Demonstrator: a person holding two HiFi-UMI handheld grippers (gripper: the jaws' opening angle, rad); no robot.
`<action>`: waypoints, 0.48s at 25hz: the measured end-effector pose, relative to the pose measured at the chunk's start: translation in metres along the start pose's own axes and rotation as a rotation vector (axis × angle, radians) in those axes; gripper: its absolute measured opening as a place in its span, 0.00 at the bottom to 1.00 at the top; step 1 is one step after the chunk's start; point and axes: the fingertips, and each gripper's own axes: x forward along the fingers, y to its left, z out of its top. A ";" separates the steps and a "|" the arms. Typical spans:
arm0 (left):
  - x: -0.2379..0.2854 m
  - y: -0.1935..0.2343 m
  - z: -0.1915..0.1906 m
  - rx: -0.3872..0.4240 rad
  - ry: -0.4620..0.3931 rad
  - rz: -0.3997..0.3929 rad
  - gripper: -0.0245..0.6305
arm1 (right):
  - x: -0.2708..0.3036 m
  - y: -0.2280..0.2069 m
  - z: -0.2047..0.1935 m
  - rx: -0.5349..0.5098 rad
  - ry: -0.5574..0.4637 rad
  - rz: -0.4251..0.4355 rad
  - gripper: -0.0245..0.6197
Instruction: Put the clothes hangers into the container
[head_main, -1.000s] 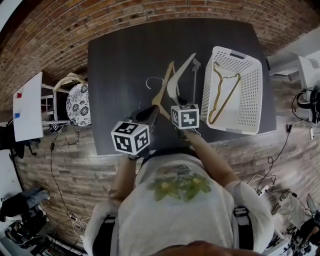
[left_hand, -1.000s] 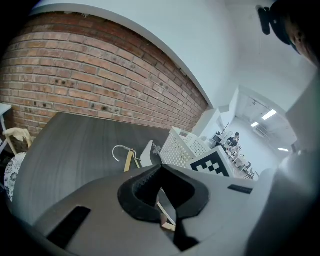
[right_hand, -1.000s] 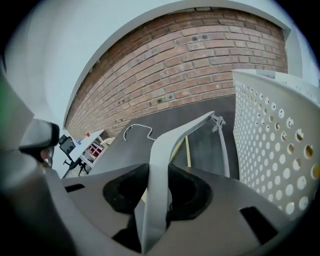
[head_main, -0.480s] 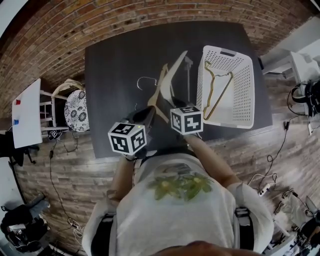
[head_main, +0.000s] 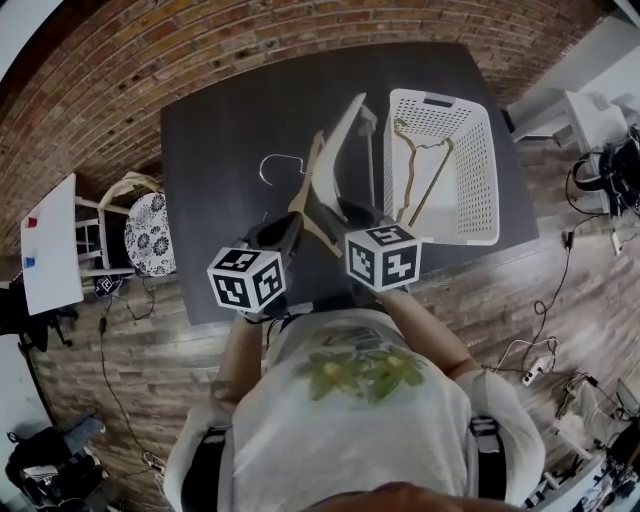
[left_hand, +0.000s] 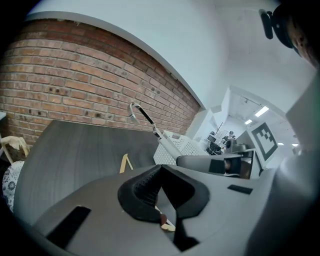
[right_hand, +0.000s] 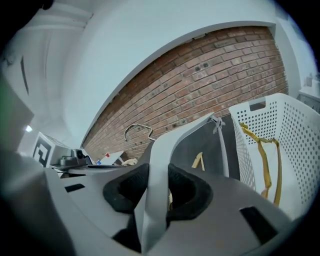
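Spanning the head view, a dark, wood-grained table (head_main: 220, 130) is seen, with one white perforated plastic basket (head_main: 480, 170) at its right. Three hangers are counted: a broad white plastic one (right_hand: 160, 165) is clamped between the right gripper's (right_hand: 159, 190) pads, a flat wooden one (head_main: 303, 190) lies on the tabletop (left of the basket), and a thin gold one (right_hand: 262, 165) lies inside the basket. The left gripper's (left_hand: 161, 200) jaws are drawn together.

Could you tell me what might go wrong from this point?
The right gripper clamps the white hanger near one end, so its long free end may swing into the basket rim. It also crosses the wooden hanger, which could snag and drag. The yellow hanger inside the basket may tangle on entry.
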 end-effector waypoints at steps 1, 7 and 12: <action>0.000 0.001 0.000 0.000 -0.001 -0.001 0.08 | -0.003 0.002 0.002 0.004 -0.006 0.006 0.25; -0.001 -0.003 0.003 0.011 0.001 -0.022 0.08 | -0.025 0.017 0.010 0.041 -0.040 0.035 0.25; 0.000 -0.005 0.002 0.021 0.011 -0.042 0.08 | -0.040 0.025 0.019 0.066 -0.081 0.045 0.25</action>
